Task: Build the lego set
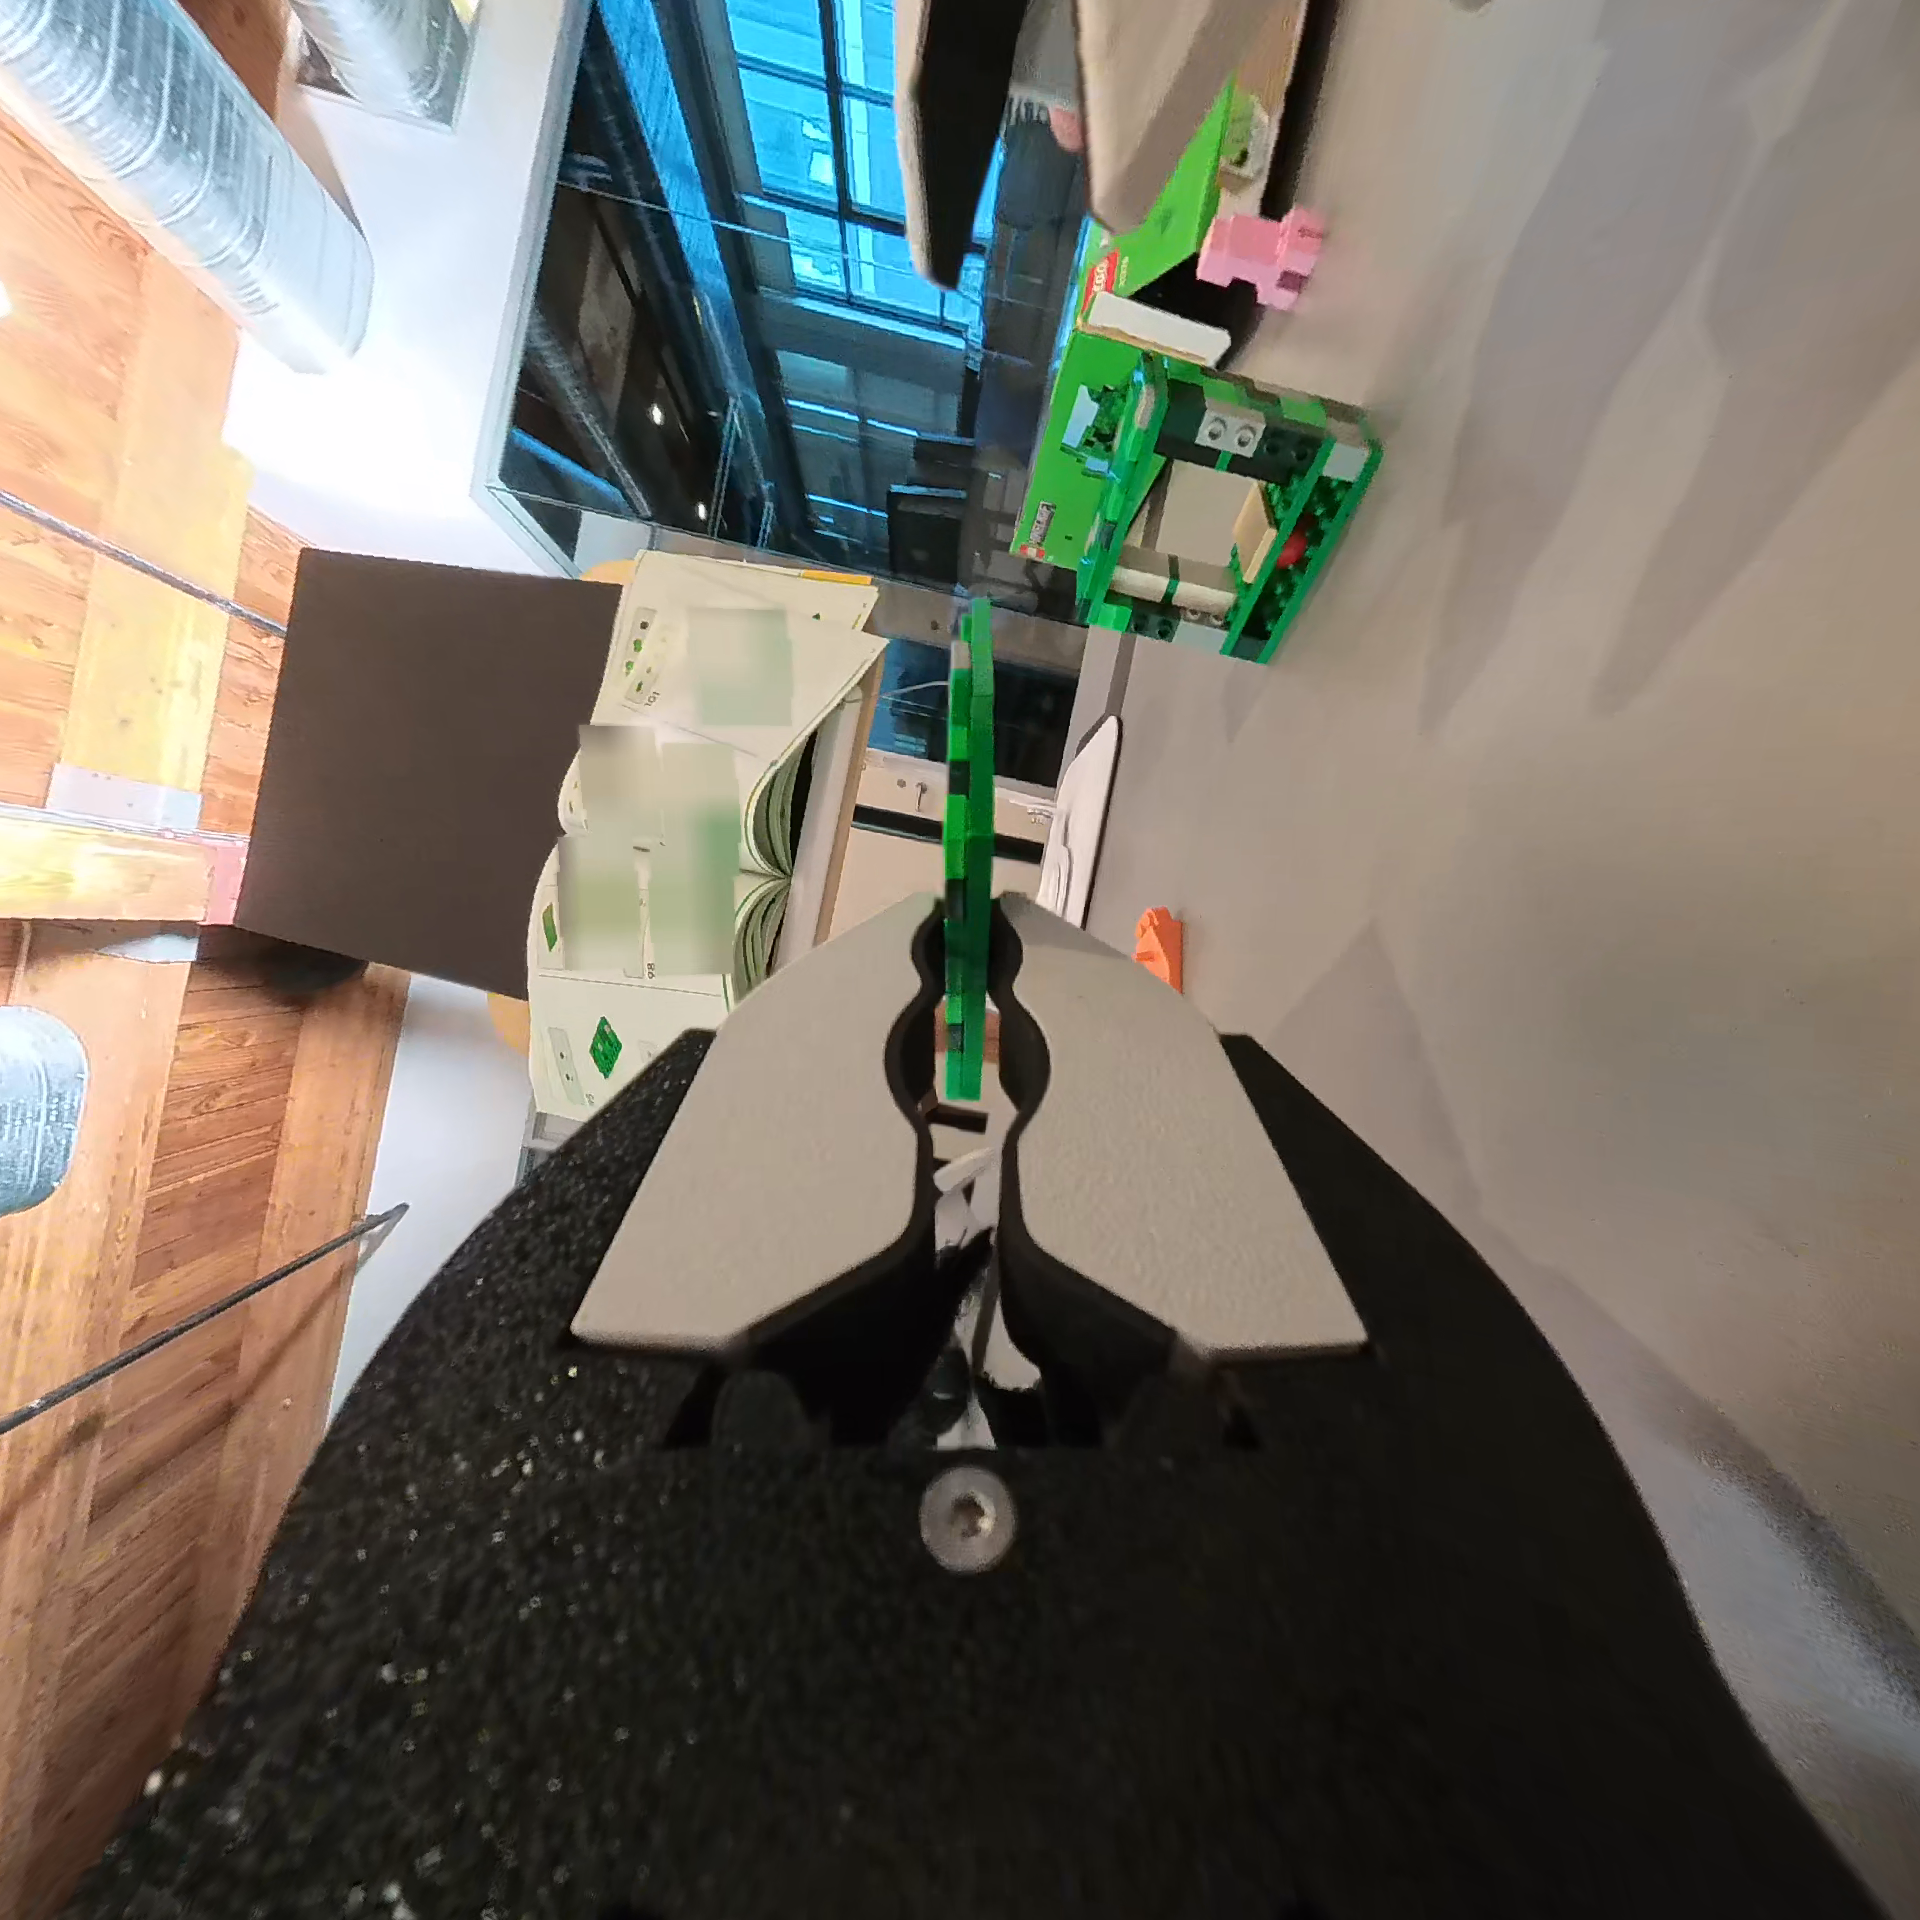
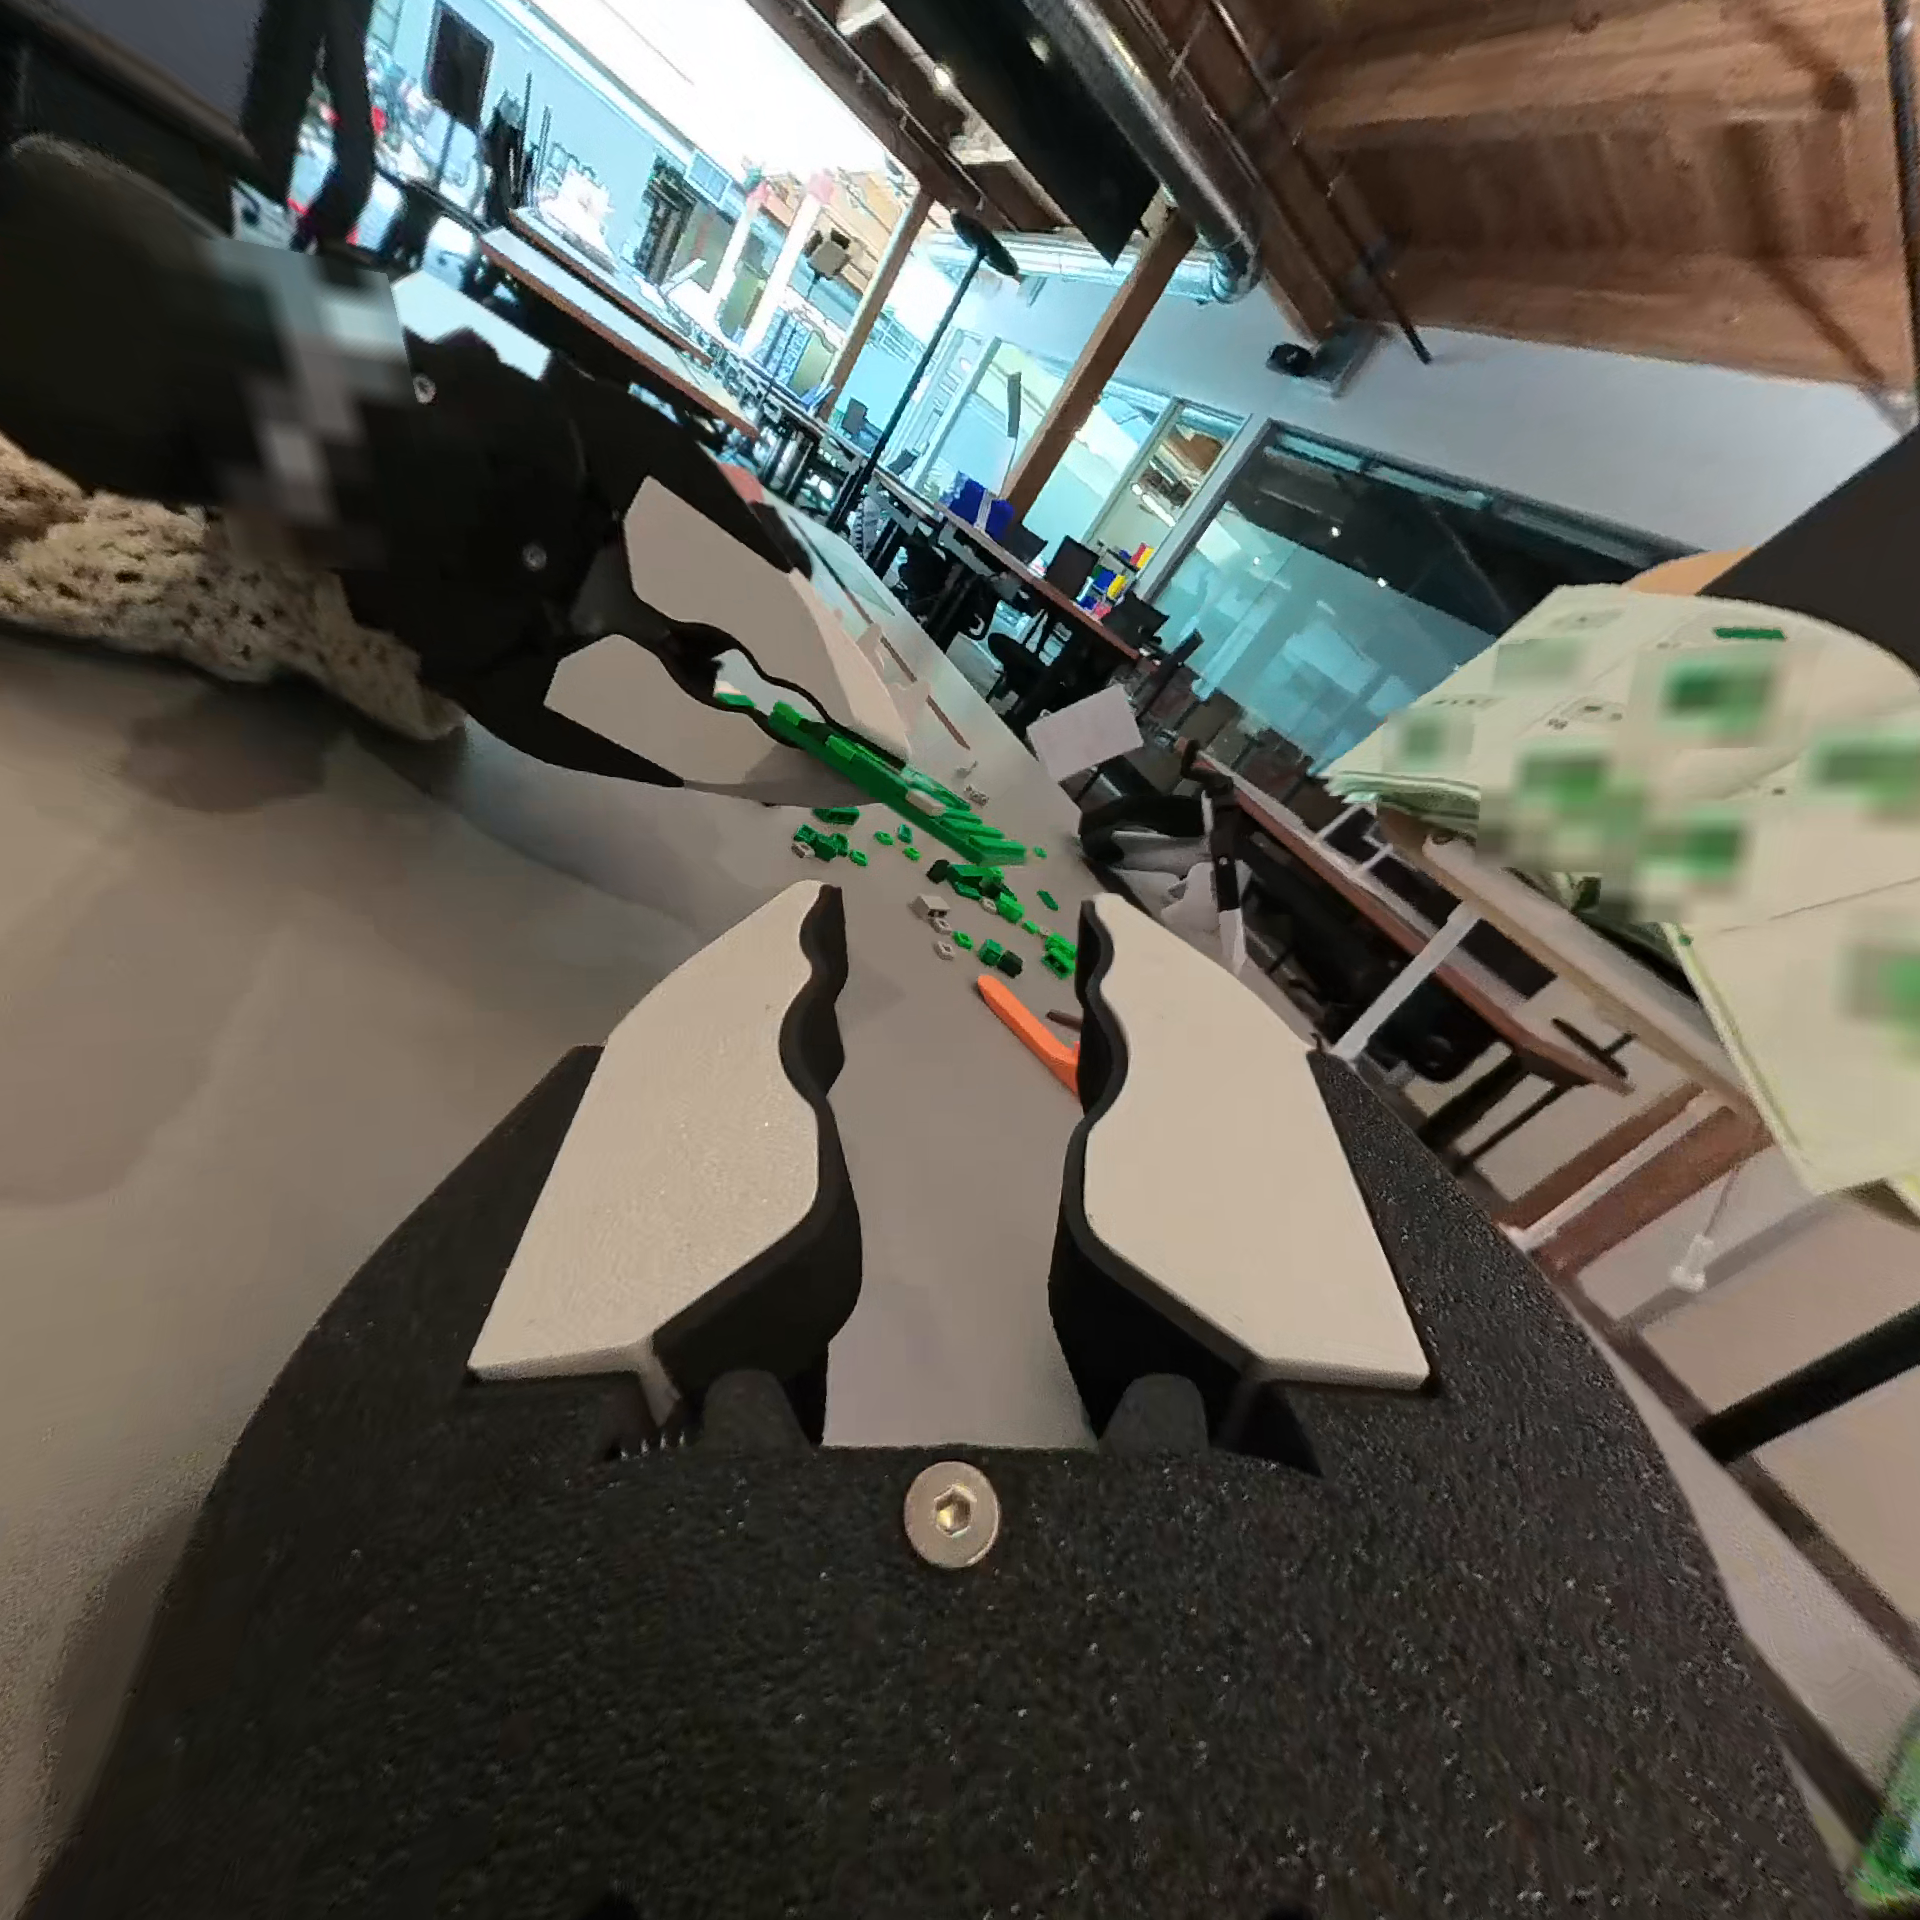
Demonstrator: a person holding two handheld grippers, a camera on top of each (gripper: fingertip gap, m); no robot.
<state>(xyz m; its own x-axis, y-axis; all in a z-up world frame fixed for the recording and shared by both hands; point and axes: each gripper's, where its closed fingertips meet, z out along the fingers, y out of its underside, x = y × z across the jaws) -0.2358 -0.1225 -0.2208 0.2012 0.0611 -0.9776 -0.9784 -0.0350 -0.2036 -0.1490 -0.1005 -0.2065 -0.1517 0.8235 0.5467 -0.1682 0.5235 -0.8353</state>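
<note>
My left gripper (image 1: 974, 920) is shut on a flat green lego plate assembly (image 1: 968, 790), seen edge-on and sticking out past the fingertips, held off the grey table. The right wrist view shows that same gripper (image 2: 831, 774) at upper left with the green plate (image 2: 904, 795) in its jaws. My right gripper (image 2: 961, 914) is open and empty, low over the table. Several loose small green and grey lego pieces (image 2: 966, 914) lie just beyond its fingertips. A partly built green lego house (image 1: 1205, 509) stands farther off on the table.
An orange brick separator (image 2: 1034, 1023) lies between my right fingertips; it also shows in the left wrist view (image 1: 1158, 945). An open instruction booklet (image 1: 686, 831) leans against a dark board (image 1: 426, 758) at the table edge. A pink lego pig (image 1: 1262, 255) and a green box (image 1: 1174, 223) stand beyond the house. My hands' fingertips stand some 10 cm from each other.
</note>
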